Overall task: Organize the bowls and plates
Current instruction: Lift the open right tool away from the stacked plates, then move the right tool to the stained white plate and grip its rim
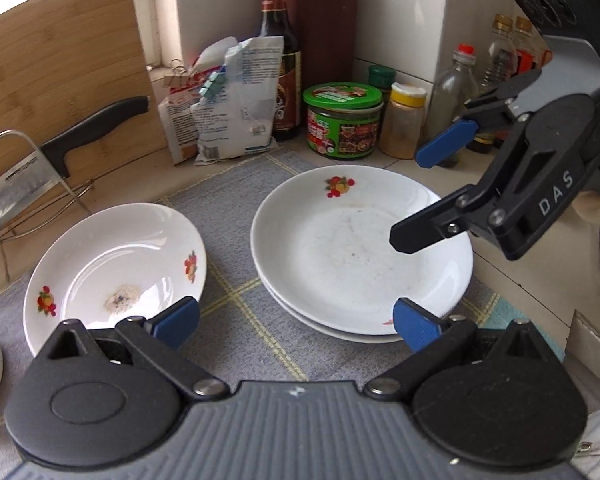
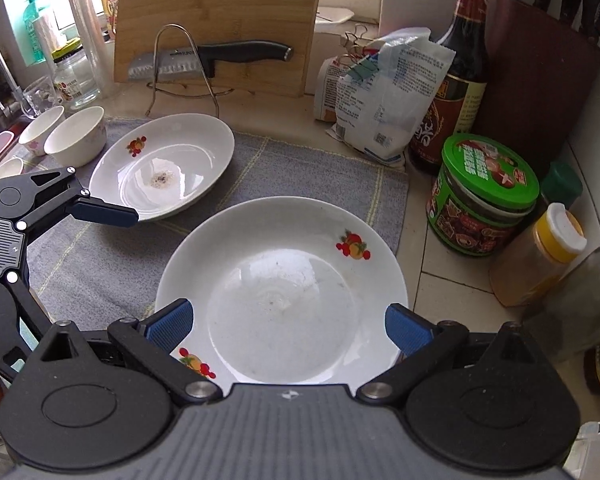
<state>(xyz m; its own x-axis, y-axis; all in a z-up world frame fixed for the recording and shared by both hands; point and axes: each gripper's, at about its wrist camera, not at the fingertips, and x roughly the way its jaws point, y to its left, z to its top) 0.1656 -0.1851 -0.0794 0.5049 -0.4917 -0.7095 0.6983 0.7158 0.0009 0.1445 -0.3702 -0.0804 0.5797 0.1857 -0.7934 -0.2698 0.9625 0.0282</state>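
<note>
Two white fruit-print plates are stacked point(image 1: 360, 256) on a grey checked cloth point(image 1: 236, 216); the stack also shows in the right wrist view point(image 2: 284, 292). A single white plate point(image 1: 116, 272) with a speckled stain lies to its left, and shows in the right wrist view point(image 2: 164, 164). My left gripper point(image 1: 296, 322) is open and empty above the cloth between the plates. My right gripper point(image 2: 290, 326) is open and empty, hovering over the stack's near rim; it shows in the left wrist view point(image 1: 416, 196). Several small white bowls point(image 2: 74, 136) stand at the far left.
A cutting board point(image 2: 220, 20) leans on the wall with a knife point(image 2: 220, 58) in a wire rack. Clipped bags point(image 2: 380, 96), a sauce bottle point(image 2: 456, 76), a green-lidded jar point(image 2: 484, 196) and spice bottles point(image 2: 540, 256) crowd the right side. Glass jars point(image 2: 72, 76) stand far left.
</note>
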